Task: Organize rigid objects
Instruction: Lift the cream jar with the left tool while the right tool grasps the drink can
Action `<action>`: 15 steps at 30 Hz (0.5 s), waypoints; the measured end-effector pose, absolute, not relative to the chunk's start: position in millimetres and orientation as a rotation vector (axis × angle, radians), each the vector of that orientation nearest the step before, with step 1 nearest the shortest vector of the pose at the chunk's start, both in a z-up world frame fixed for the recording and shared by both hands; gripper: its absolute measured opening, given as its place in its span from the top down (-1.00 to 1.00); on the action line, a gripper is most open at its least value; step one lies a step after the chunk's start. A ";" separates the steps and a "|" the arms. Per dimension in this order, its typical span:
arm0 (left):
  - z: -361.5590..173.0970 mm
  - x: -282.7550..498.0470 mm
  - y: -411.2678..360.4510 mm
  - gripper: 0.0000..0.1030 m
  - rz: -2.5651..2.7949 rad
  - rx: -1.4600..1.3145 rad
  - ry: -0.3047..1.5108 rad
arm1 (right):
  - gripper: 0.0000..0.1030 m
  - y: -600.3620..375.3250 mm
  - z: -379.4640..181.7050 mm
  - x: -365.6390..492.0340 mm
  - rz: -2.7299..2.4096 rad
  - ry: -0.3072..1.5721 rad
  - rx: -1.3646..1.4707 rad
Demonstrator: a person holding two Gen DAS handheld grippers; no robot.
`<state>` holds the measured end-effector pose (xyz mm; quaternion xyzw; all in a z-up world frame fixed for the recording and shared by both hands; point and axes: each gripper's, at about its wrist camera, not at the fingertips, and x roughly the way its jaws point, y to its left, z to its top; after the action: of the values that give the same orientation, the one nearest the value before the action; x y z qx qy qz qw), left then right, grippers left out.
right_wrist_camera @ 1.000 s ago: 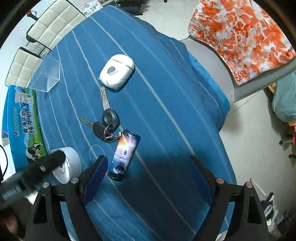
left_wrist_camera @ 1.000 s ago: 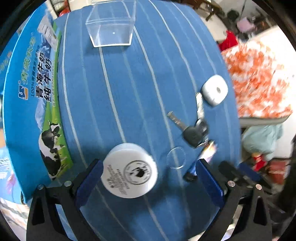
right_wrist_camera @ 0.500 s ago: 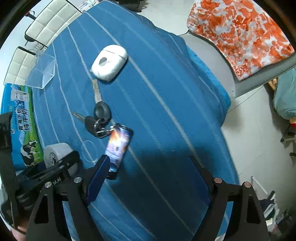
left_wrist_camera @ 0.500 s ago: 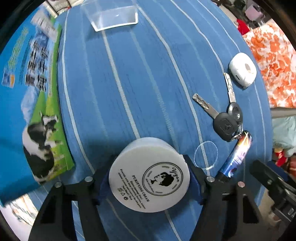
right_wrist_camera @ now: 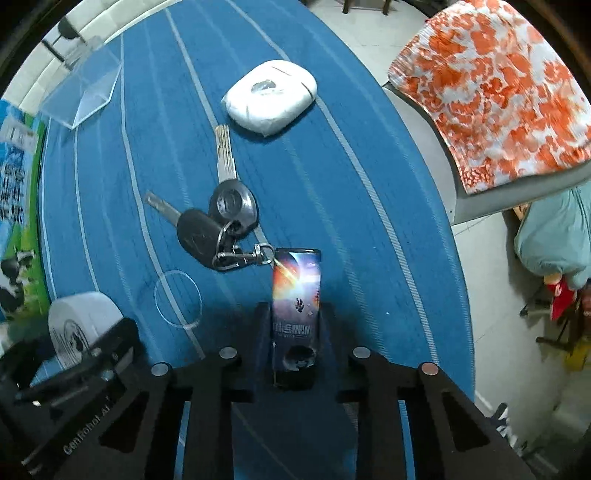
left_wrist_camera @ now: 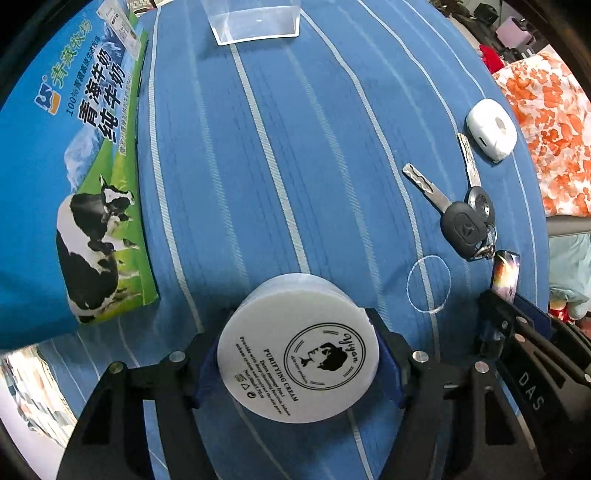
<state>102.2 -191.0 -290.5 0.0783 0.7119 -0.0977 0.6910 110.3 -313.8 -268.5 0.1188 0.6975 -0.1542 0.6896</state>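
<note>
You have one cream jar (left_wrist_camera: pixel 298 354), two keys (right_wrist_camera: pixel 218 218) on one ring, one white earbud case (right_wrist_camera: pixel 271 96), one printed lighter (right_wrist_camera: pixel 296 306), one clear box (left_wrist_camera: pixel 255 18), one milk carton (left_wrist_camera: pixel 70 155).

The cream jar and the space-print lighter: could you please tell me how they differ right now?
The cream jar is round, white and wide, printed in black; the lighter is slim, rectangular and colourful. The left gripper clamps the cream jar; the right gripper clamps the lighter, which is clipped to keys. Both are gripped.
</note>
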 end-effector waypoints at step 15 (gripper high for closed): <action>-195.5 83.3 -167.2 -0.30 -0.362 0.101 1.423 | 0.49 -298.8 -186.8 86.5 -0.249 1.438 0.242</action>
<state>83.3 -167.2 -195.5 0.0463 0.6491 -0.1649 0.7412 86.5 -298.8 -186.8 0.1102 0.6554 -0.1132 0.7386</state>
